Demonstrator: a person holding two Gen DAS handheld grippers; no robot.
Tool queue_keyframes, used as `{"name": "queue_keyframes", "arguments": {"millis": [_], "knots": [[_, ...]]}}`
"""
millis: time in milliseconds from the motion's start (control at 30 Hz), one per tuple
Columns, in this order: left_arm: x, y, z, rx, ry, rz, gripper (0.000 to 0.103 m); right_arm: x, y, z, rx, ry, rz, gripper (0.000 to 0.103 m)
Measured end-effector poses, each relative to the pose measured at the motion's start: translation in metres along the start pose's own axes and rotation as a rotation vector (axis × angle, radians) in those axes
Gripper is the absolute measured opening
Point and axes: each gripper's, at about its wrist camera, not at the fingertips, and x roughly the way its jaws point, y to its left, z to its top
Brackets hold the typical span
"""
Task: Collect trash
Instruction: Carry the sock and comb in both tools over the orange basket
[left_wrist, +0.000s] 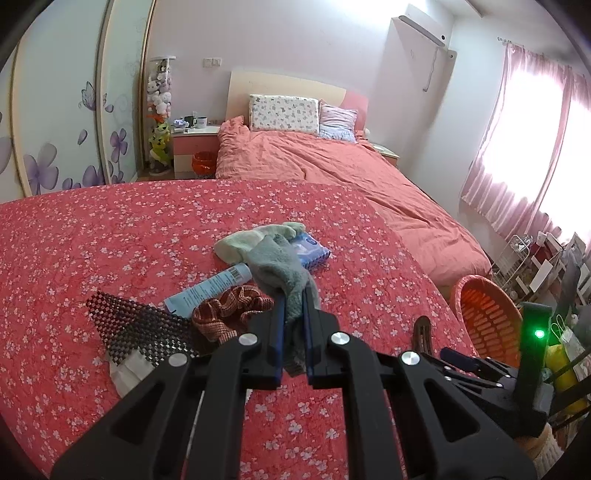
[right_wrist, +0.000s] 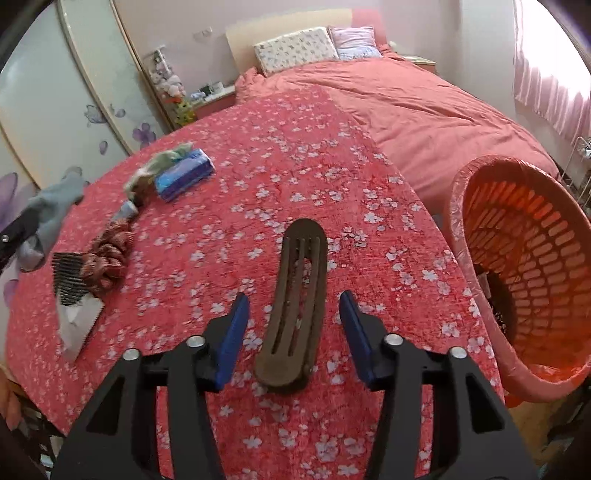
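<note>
Sock, grey-blue, is pinched between my left gripper's blue pads and hangs bunched over the floral cloth of the table. Just beyond it lie a pale green sock and a blue wipes pack, touching each other. A blue tube rests below them, beside a rust-brown scrunchie, with a black mesh sheet over white paper at the near left.

My right gripper stands wide apart, its pads either side of a brown hair clip lying flat on the cloth; I see no contact with it. To the right of the table, an orange basket lined with a pink bag tilts toward me. Behind the table is a bed with a pink quilt.
</note>
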Motion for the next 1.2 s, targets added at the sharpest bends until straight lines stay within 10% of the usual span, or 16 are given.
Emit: {"name": "queue_keyframes", "arguments": {"millis": [333,1200], "knots": [[0.008,-0.005,-0.004,0.001,0.018,-0.011,0.01,0.001,0.027,-0.013,-0.131,-0.052,-0.125,0.034],[0.016,-0.068,0.0,0.071,0.024,-0.139,0.01,-0.093,-0.031,0.016,0.044,-0.335,-0.05,0.033]]}}
